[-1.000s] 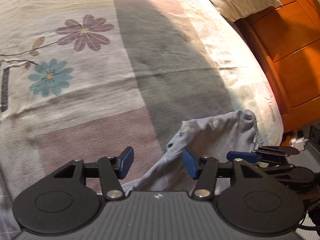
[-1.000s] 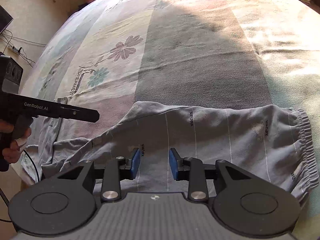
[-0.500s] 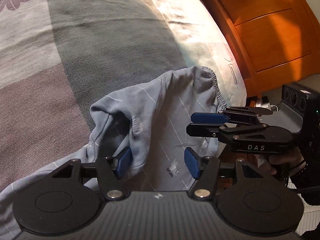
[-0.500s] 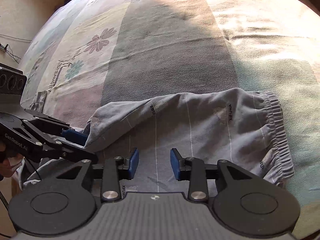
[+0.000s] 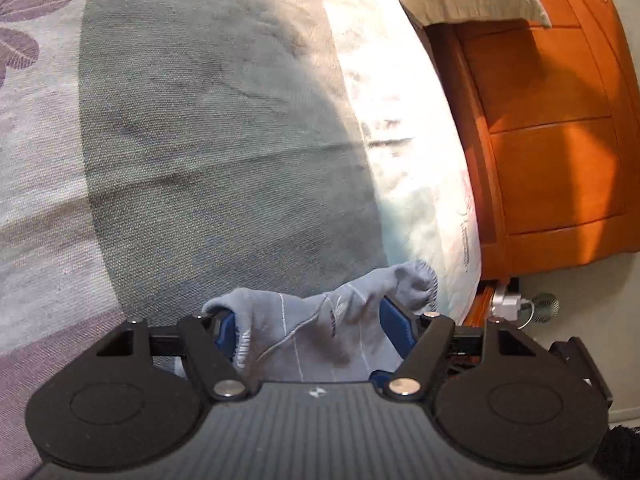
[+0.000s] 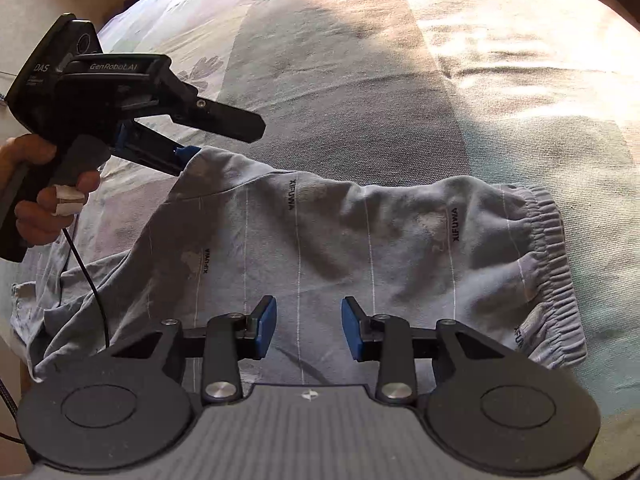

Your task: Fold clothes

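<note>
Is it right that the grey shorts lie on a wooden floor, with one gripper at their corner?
Not quite: the grey shorts lie on a flowered bedspread, not a wooden floor. The right wrist view shows it. The left gripper is indeed at their corner.

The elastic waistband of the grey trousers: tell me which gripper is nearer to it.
Right. The right gripper hovers over mid-fabric, the waistband off to its right. The left gripper is at the trousers' far opposite corner.

Strong sunlight washes out the far side of the pastel floral bedspread (image 6: 500, 40), nearly overexposed, while a broad soft-edged shadow crosses its middle. The orange wooden headboard (image 5: 552, 128) glows warmly. Fisheye curvature bends every edge; both pictures stay reasonably sharp.
</note>
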Demonstrator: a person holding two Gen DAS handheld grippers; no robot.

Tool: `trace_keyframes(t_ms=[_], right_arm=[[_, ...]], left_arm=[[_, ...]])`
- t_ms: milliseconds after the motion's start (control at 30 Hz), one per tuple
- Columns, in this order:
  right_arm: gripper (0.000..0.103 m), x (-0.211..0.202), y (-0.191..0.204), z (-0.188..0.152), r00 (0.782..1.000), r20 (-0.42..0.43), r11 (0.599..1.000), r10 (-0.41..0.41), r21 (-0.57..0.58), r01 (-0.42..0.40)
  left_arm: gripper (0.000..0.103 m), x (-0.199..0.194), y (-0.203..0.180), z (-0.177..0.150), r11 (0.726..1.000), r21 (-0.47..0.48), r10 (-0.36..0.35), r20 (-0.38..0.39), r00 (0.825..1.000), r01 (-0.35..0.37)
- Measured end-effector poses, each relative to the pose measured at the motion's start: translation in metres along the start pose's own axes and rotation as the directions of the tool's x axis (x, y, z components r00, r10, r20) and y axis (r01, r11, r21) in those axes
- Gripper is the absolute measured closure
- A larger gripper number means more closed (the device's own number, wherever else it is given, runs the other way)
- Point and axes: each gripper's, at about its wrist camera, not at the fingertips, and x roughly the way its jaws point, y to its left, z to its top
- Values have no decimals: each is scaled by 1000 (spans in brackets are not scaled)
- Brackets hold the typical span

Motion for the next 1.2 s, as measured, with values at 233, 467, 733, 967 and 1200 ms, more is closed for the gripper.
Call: trace_keyframes(t_ms=[233, 467, 733, 967, 1200], right_arm=[[62, -4, -4, -10, 1000, 3, 1000, -1, 14, 1], [62, -5, 0, -12, 1000, 6, 1000, 14, -9, -14], [62, -2, 11, -8, 1000, -6, 999, 24, -41, -24], [62, -2, 33, 2, 1000, 2, 993, 19, -118, -19], [62, 18, 58, 33, 989, 142, 976, -31, -209, 61]], left_arm=[[30, -54, 3, -1, 997, 41, 64, 86, 994, -68], [31, -98, 8, -64, 977, 70, 196, 95, 976, -203], [31, -86, 28, -136, 989, -126, 83, 20, 996, -80], [33, -105, 57, -138, 957, -224, 217, 122, 968, -186], [30, -121, 53, -148, 968, -176, 202, 107, 974, -181]])
